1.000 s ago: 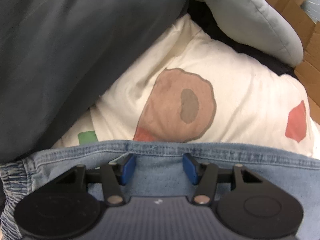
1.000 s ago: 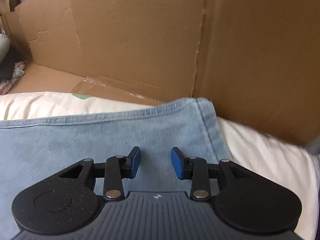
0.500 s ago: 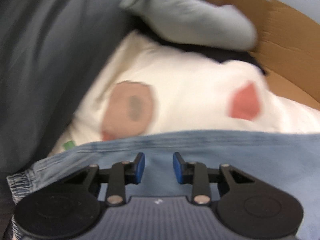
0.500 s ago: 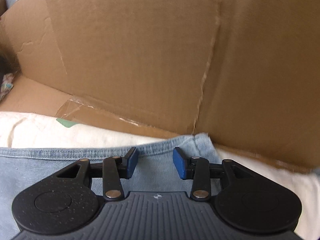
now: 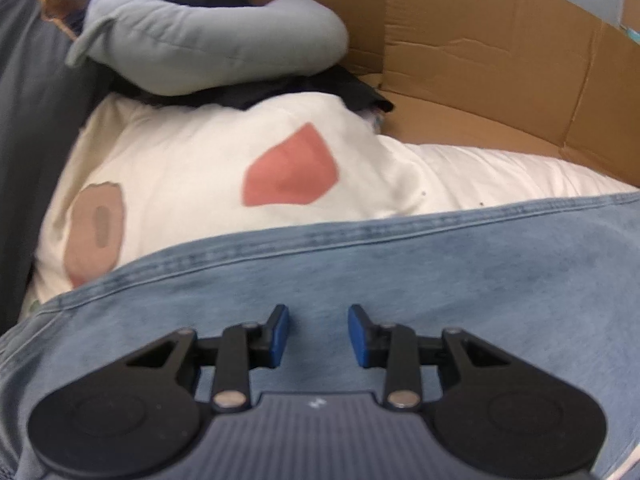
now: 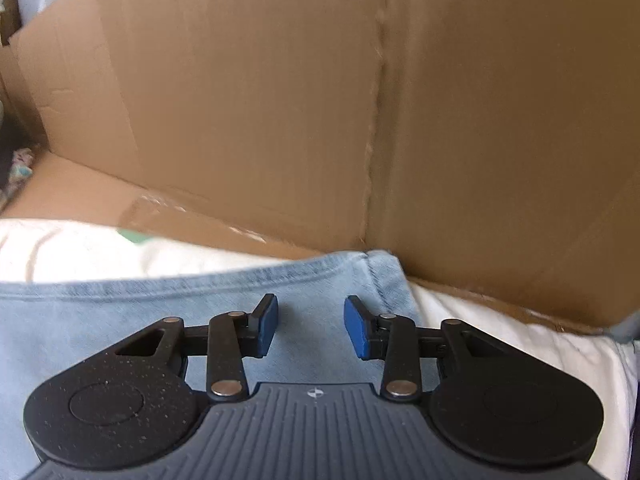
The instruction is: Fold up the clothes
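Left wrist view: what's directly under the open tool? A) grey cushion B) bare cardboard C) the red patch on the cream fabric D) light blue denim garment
D: the left tool hangs open over the light blue denim garment, whose stitched hem runs just ahead of the fingers; the cream fabric with its red patch, the grey cushion and the cardboard all lie beyond that hem.

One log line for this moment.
left gripper: open, over denim | right gripper: open, near denim corner | denim lies on white bedding
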A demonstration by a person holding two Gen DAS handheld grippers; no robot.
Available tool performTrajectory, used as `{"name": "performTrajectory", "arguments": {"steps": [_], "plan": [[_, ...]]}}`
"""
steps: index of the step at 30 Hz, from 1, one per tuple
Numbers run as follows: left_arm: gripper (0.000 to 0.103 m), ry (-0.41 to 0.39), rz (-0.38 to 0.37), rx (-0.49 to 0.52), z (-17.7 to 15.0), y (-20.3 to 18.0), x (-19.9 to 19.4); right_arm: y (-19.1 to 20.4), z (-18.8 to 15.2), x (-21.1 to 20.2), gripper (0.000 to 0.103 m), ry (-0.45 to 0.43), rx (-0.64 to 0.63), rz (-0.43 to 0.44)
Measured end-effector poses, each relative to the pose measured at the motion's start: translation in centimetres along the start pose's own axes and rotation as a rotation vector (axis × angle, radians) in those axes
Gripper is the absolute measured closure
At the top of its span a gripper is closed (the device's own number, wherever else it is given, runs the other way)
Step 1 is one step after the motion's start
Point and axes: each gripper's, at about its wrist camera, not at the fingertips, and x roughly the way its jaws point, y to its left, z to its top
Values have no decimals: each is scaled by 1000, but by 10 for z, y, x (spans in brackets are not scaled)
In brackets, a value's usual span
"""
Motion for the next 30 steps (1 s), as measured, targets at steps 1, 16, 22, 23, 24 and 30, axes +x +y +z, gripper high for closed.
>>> {"name": "performTrajectory", "arguments": {"steps": [1,16,22,23,24,30], "plan": [[67,-3,1,6,1,-4,3,-1,0,1,62,2,4,-2],[67,-35,-1,30,24,-41,39,-9,5,17,63,-14,-29,-24],[67,3,12,29,37,-44,48,-5,9,12,63,3,-12,-52],[67,23,13,29,40,-44,48,-4,10,10,62,3,-4,-57],[67,42,13,29,44,-44,47,-5,10,6,62,-1,7,-48],[67,64,-32,2,48,-20,12,-11,10,-35,62,-45,42,10]]}}
